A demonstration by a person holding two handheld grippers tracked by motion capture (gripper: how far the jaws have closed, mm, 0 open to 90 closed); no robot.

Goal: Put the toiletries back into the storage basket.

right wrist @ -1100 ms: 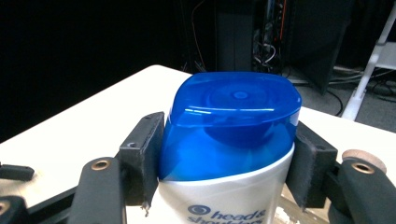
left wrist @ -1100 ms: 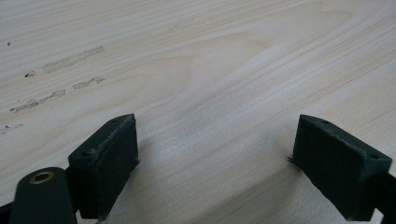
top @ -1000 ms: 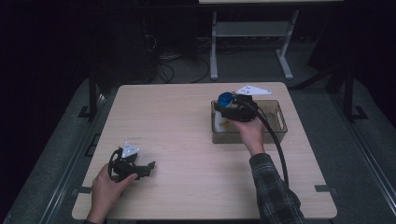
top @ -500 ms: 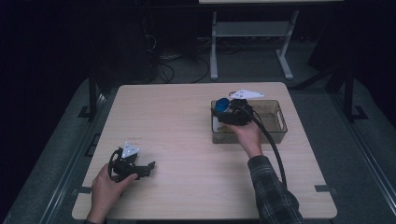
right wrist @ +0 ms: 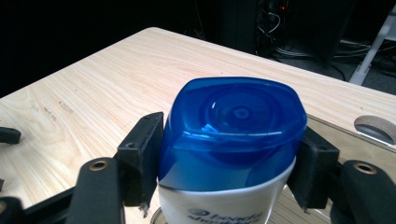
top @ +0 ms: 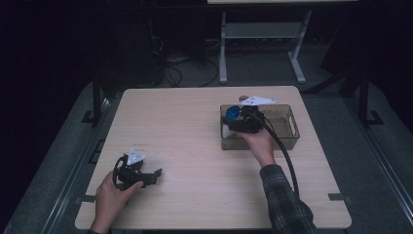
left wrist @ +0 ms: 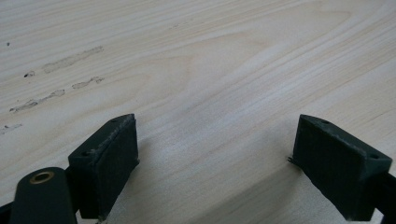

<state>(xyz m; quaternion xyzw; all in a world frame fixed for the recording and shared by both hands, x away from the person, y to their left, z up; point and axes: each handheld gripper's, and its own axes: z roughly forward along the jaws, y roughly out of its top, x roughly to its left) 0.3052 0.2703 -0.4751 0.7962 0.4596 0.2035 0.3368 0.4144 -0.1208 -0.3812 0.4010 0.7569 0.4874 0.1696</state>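
Right gripper (right wrist: pixel 229 163) clasps the blue-capped bottle (right wrist: pixel 232 135) over the pale wooden table (top: pixel 195 122) in a dark room.

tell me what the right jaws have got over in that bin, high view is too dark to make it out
Observer: A white bottle with a blue cap. The right gripper has its pads against the cap's two sides.
Operator: firm grip?
Observer: The jaws have just been opening a little, with the cap between them and both pads touching it.
Operator: and the left jaws, anything in them
Observer: Nothing. The left gripper stands wide open over bare table wood.
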